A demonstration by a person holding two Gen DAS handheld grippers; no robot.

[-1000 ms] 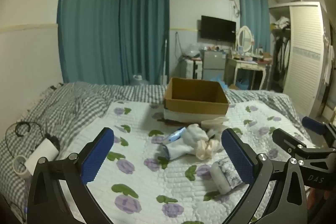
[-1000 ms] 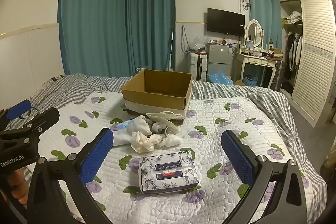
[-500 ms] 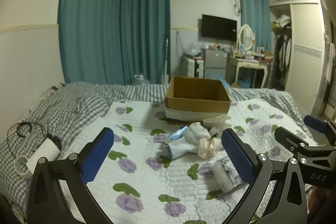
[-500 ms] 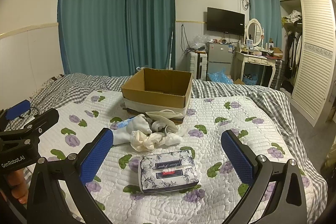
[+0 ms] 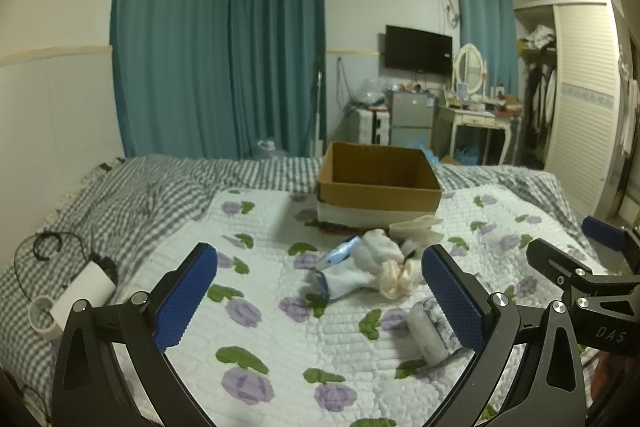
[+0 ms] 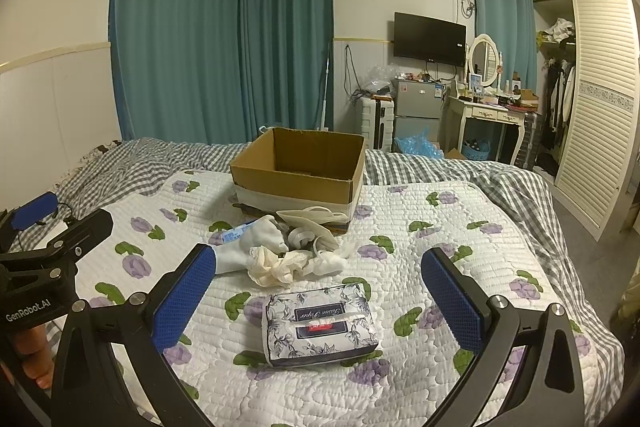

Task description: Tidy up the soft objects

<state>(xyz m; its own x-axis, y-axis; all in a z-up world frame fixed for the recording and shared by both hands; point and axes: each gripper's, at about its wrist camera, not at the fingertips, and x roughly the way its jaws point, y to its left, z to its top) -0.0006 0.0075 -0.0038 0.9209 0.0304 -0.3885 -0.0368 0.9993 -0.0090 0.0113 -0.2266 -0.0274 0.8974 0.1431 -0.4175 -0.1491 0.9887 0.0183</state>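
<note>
An open cardboard box (image 6: 298, 163) stands on the flowered quilt; it also shows in the left wrist view (image 5: 378, 183). In front of it lies a pile of white and cream socks and soft cloths (image 6: 286, 247), also in the left wrist view (image 5: 370, 265). A floral tissue pack (image 6: 318, 325) lies nearest me, between my right fingers; it shows in the left wrist view (image 5: 430, 331). My right gripper (image 6: 318, 297) is open and empty above the pack. My left gripper (image 5: 318, 293) is open and empty, left of the pile.
The white quilt (image 6: 440, 267) covers a grey checked bed. A white charger and cables (image 5: 82, 291) lie at the bed's left edge. A fridge, a dressing table and a louvred wardrobe (image 6: 600, 99) stand beyond the bed on the right.
Both views have shifted only slightly; the left gripper drifted a little. Nothing was gripped or moved.
</note>
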